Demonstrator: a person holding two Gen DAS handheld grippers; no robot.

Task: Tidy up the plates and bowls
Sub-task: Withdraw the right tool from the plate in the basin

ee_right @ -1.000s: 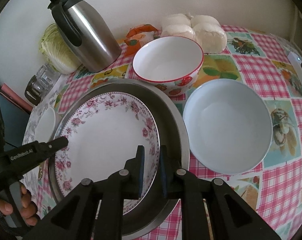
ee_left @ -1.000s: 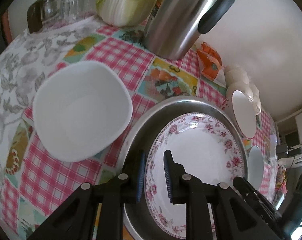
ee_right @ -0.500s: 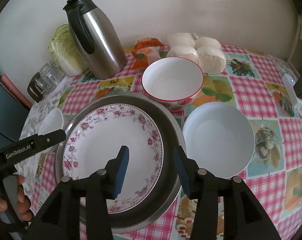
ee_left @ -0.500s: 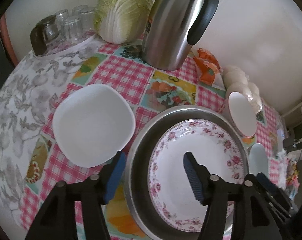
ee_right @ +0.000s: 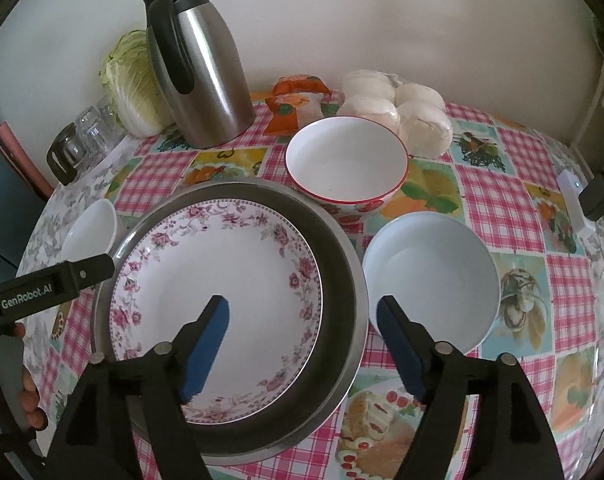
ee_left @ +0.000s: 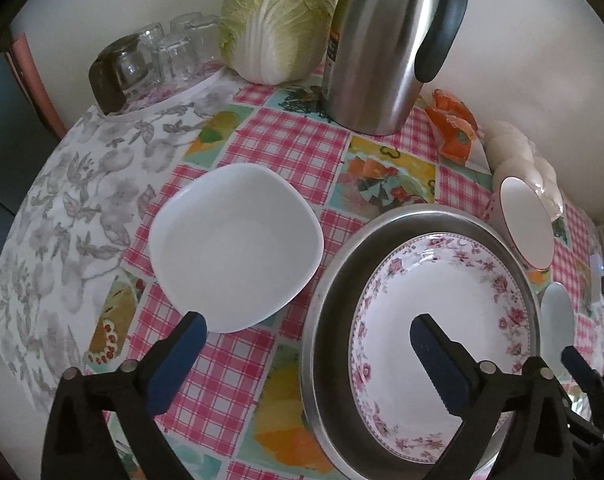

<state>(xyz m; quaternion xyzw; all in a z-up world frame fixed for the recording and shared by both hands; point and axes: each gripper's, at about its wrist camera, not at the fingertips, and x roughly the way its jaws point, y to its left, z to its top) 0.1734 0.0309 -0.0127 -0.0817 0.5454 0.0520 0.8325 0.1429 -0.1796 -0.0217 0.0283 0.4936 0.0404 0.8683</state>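
The left wrist view looks forward and down along its own two fingers (ee_left: 178,356) from the table's left side, close above the checked tablecloth (ee_left: 286,148), facing the wall. The right wrist view looks the same way from further right and a little higher, taking in more of the table. Both share the floral plate (ee_left: 442,320) in the steel basin (ee_left: 330,320), the steel jug (ee_left: 378,48), the cabbage (ee_left: 278,20) and the square white bowl (ee_left: 234,248). The right view also catches the left gripper's body (ee_right: 46,288) at its left edge
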